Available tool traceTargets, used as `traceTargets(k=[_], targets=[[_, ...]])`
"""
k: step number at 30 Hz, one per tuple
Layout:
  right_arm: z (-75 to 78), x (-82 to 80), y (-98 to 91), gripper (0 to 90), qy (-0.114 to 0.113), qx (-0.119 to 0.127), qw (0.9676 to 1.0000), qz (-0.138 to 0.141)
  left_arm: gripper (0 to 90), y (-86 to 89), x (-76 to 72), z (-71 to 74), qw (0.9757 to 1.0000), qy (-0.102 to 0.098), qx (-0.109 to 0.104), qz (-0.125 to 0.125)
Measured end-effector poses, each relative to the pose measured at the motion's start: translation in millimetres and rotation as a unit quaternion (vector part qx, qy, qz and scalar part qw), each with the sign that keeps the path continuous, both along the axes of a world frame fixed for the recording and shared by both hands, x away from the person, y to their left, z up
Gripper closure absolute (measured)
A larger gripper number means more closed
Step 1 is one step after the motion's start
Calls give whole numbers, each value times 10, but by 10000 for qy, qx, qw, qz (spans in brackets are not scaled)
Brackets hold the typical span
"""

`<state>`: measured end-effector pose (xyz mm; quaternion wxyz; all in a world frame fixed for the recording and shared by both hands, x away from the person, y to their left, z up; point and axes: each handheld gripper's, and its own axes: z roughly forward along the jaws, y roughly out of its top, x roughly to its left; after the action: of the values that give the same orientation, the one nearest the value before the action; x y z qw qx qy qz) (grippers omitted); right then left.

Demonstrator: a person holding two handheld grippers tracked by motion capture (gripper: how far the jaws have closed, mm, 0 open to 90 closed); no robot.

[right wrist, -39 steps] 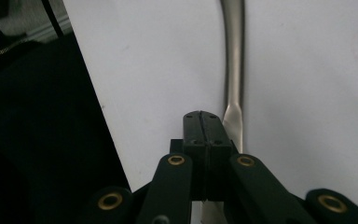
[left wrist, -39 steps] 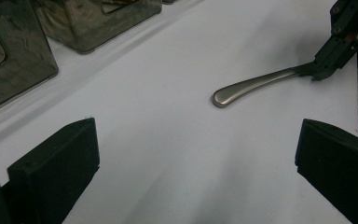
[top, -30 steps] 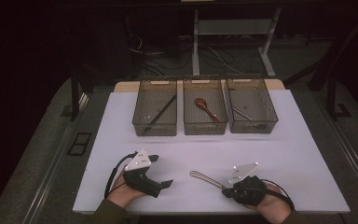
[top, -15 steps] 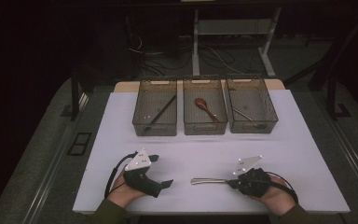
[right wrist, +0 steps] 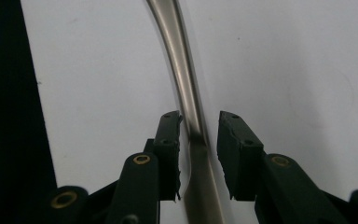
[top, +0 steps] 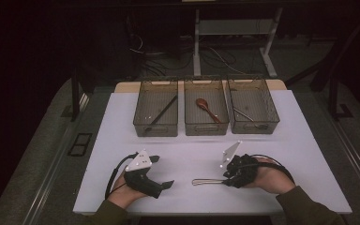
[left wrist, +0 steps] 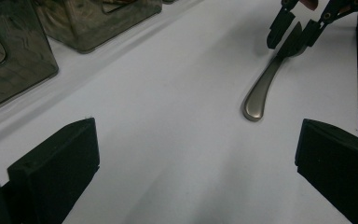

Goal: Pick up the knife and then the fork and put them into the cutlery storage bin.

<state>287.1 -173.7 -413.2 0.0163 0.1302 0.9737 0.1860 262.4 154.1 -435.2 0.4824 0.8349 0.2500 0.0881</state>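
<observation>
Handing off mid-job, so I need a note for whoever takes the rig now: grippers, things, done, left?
Left gripper: open, empty.
Right gripper: jaws have just been opening, astride the metal utensil, not pressing it.
The utensil lies flat on the white mat, not yet in a bin.
Left to do: probably regrip it and put it in the right bin, beside the other metal piece.

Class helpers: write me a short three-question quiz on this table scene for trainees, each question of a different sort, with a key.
1. True or false: the brown spoon lies in the left bin.
2. The metal utensil on the table lies between the fingers of which gripper? A left, B right, C neither.
3. How many bins stand on the table?

Key:
1. False: it lies in the middle bin.
2. B: the right gripper; its fingers have just been opening and do not press the handle.
3. Three.
</observation>
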Motion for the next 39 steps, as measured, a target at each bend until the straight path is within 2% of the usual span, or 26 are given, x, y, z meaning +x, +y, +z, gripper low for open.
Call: traceTargets(k=[5,10,17,18,21,26,28,29,33,35,36,39], targets=[[-15,37,135,702,1,-440,9985,315,0,-2,0,-3,10000,-4,-6,-5],[-57,62,213,727,27,-723,9958,555,0,-7,-3,-1,10000,5,1,-7],[-51,72,277,774,74,-944,9928,738,0,-13,0,-5,10000,11,12,-26],[-56,78,286,787,28,-975,9920,803,0,-14,-1,-5,10000,10,10,-24],[-53,70,303,794,9,-1042,9914,796,0,-12,-3,-3,10000,12,3,-17],[-52,70,273,797,27,-925,9932,704,0,-6,-2,-1,10000,5,-2,-9],[-47,76,245,797,81,-808,9949,600,0,-1,2,-1,10000,-3,4,-19],[-44,89,229,797,29,-739,9957,553,0,0,3,0,10000,-1,4,-18],[9,157,154,797,-72,-464,9989,56,0,3,2,1,10000,-3,-6,-14],[45,197,97,797,-101,-290,9994,-175,0,4,2,1,10000,-5,-4,-14],[67,202,72,797,-63,-159,9992,-373,0,4,3,1,10000,-5,-4,-15],[132,267,-53,797,-141,105,9971,-736,0,1,3,1,10000,-5,3,-24]])
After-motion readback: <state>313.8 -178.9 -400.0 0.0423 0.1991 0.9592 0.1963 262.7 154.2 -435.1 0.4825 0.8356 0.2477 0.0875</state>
